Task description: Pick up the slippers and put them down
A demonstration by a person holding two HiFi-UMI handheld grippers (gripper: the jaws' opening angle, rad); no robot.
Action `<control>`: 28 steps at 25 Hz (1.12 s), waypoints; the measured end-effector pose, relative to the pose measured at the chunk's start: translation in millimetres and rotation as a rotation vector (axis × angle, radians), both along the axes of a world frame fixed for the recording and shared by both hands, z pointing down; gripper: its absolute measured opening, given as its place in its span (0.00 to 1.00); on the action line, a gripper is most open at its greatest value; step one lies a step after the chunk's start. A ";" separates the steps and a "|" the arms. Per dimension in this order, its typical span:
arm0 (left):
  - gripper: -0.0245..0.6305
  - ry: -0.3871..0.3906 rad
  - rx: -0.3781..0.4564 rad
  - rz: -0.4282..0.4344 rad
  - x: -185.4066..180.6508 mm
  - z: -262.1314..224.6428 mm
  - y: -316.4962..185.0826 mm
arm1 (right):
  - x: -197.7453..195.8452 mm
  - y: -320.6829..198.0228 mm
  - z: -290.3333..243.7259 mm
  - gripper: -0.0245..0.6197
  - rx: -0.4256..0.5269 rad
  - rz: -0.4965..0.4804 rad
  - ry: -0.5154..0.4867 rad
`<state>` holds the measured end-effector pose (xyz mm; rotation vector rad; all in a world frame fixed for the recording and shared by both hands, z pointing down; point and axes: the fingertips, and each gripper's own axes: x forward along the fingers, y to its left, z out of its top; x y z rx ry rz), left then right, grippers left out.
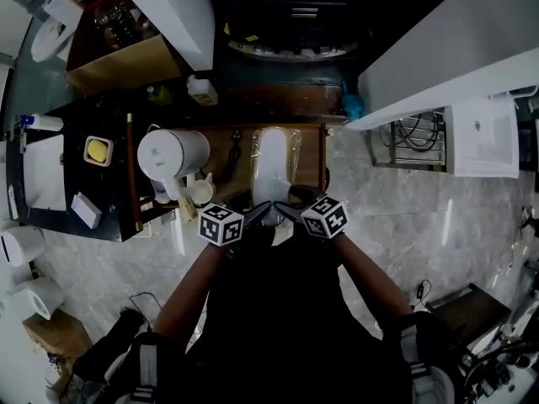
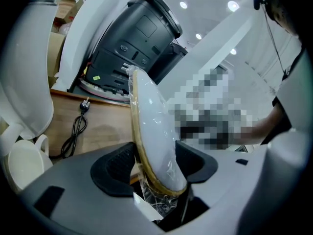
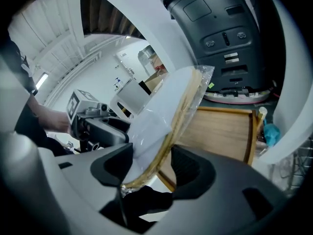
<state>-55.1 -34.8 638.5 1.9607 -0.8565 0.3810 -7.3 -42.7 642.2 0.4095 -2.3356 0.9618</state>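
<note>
**Wrapped slippers held between two grippers over a wooden bench**

At far left in the head view, a white kettle (image 1: 171,152) stands on the wooden bench (image 1: 310,154), with a pale mug (image 1: 200,193) just beside its base. A black power cord (image 1: 234,153) lies coiled on the wood between the kettle and the slippers.

The left gripper (image 1: 257,213) reaches in from the person's left arm. Its jaws are clamped on the near end of the slippers (image 1: 274,162), a white pair with a tan sole edge, sealed in clear plastic. In the left gripper view the package stands on edge between the two dark pads. One pad is against the sole rim and the other against the white upper, and crumpled wrap bunches below them.

The right gripper (image 1: 286,211) grips the same near end from the other side. In the right gripper view the jaws stand wide with the slippers tilted between them, and the pads press on both faces.

The pair stretches away from the person above the middle of the bench. The views do not show whether its far end touches the wood.

To the right, a wire rack (image 1: 417,141) sits under a white shelf, well apart from the bench.
</note>
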 end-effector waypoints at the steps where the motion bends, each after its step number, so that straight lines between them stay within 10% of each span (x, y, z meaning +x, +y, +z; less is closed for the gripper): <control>1: 0.44 -0.005 -0.007 0.000 0.5 5.0 -1.0 | 0.2 -1.7 3.9 0.42 -0.006 0.000 0.001; 28: 0.44 -0.082 -0.179 -0.090 2.5 115.7 -12.5 | 1.1 -12.0 110.7 0.42 -0.154 -0.016 0.054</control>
